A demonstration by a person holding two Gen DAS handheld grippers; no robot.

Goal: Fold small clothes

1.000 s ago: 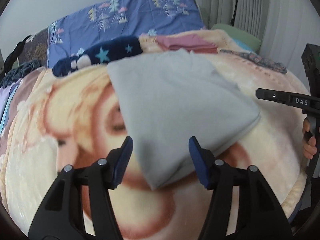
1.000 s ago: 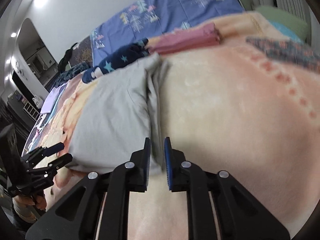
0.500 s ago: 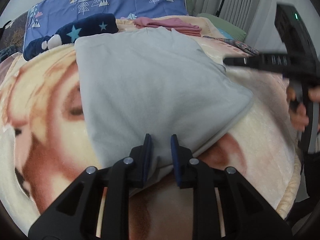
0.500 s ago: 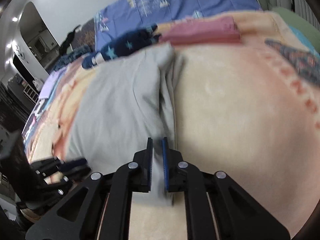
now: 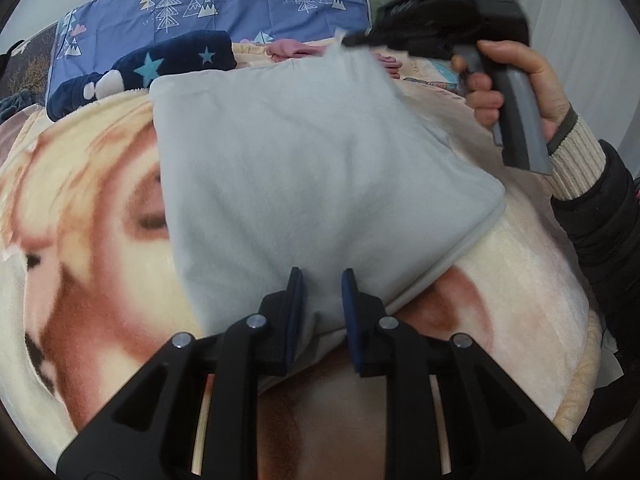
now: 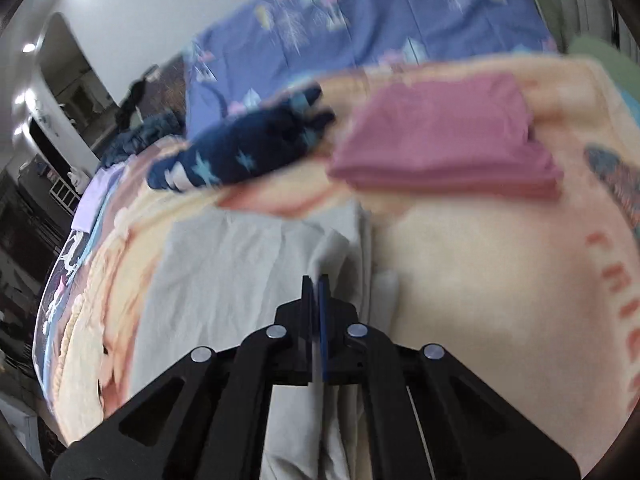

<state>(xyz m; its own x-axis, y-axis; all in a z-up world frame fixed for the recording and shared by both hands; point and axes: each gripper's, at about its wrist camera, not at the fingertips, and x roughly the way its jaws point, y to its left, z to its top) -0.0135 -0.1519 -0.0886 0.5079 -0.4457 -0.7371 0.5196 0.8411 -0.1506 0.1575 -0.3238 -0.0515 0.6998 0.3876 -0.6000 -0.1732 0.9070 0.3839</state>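
Black hand-held gripper (image 5: 319, 300), blue pads (image 5: 295, 300), silver screws.

A printed plush blanket (image 5: 100, 208) covers the bed beneath a purple tree-patterned pillow (image 5: 224, 4).
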